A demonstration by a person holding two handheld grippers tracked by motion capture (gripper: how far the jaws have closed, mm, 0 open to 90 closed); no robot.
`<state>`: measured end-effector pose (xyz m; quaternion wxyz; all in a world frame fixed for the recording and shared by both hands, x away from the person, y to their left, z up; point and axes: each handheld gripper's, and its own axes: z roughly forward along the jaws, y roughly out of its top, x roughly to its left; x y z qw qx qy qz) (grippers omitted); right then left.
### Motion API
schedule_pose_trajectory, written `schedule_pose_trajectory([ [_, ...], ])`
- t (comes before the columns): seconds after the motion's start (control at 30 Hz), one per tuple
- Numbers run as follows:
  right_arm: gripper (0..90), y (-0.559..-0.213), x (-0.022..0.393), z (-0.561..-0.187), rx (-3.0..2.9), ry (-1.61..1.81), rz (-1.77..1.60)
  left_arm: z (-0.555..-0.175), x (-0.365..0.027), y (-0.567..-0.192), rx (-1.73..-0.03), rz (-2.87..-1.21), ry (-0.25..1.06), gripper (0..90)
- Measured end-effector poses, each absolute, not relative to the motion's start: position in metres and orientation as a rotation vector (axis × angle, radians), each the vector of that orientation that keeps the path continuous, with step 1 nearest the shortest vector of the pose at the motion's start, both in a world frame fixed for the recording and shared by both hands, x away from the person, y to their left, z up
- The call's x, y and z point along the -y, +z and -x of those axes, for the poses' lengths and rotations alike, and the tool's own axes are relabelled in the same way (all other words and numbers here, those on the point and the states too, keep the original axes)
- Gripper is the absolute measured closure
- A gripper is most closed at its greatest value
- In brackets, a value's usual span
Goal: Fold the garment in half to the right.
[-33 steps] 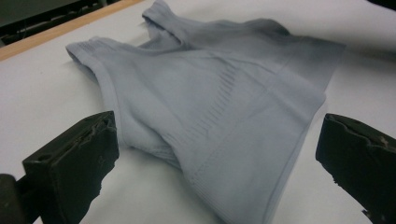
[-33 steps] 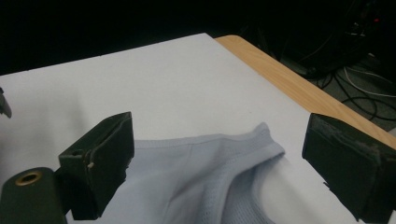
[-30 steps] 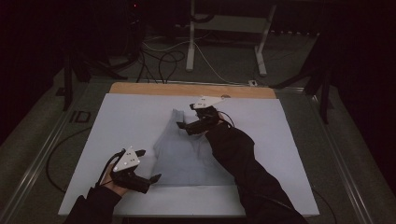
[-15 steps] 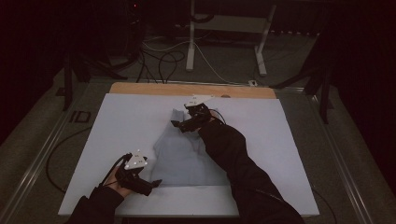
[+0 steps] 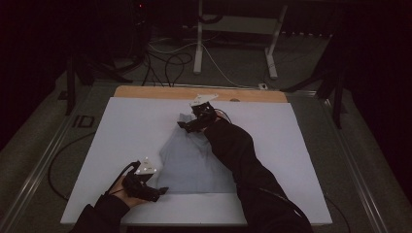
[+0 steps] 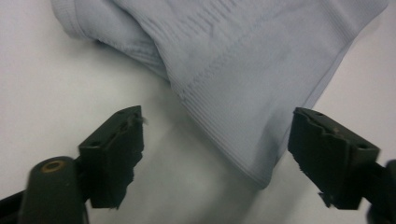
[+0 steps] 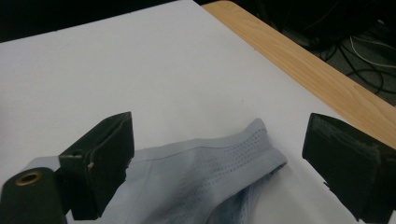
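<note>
Left gripper (image 6: 215, 154): jaws spread wide, holding nothing, a corner of the garment (image 6: 243, 79) lying between them on the white sheet.
Right gripper (image 7: 217, 163): jaws spread wide, empty, the garment's perforated banded edge between them.
Garment, pale grey-blue ribbed fabric: lies mid-tabletop between the two grippers, narrowing toward the far end.
Tabletop (image 5: 145, 92): wooden, white sheet (image 5: 121, 126) over most of it.
Floor beyond: cables (image 5: 170, 60).

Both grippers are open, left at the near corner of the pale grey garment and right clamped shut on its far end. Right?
Not quite. The right gripper is open too: the right gripper view shows its jaws wide apart around the garment far end. The left gripper is open at the near corner, as stated.
</note>
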<state>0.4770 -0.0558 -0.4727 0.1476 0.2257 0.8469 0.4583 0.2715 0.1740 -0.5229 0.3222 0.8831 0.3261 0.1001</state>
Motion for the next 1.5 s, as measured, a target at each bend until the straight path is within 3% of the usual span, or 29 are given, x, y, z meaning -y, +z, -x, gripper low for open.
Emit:
schedule_pose_trajectory([
  [0.33,9.3,-0.479,0.041,-0.487,-2.488,1.282,-0.692,-0.271,-0.17,-0.526,-0.788,-2.359,0.231,48.8],
  [0.67,13.8,-0.481,0.033,-0.497,-2.512,1.263,-0.739,-0.271,-0.164,-0.525,-0.707,-2.377,0.168,84.9],
  [0.83,16.8,-0.478,0.03,-0.503,-2.505,1.253,-0.759,-0.27,-0.163,-0.521,-0.7,-2.357,0.187,86.3],
  [1.07,29.4,-0.473,0.026,-0.516,-2.478,1.241,-0.879,-0.269,-0.162,-0.519,-0.675,-2.329,0.194,86.7],
  [1.5,45.7,-0.496,0.011,-0.531,-2.49,1.029,-1.005,-0.266,-0.16,-0.517,-0.639,-2.308,0.222,86.9],
])
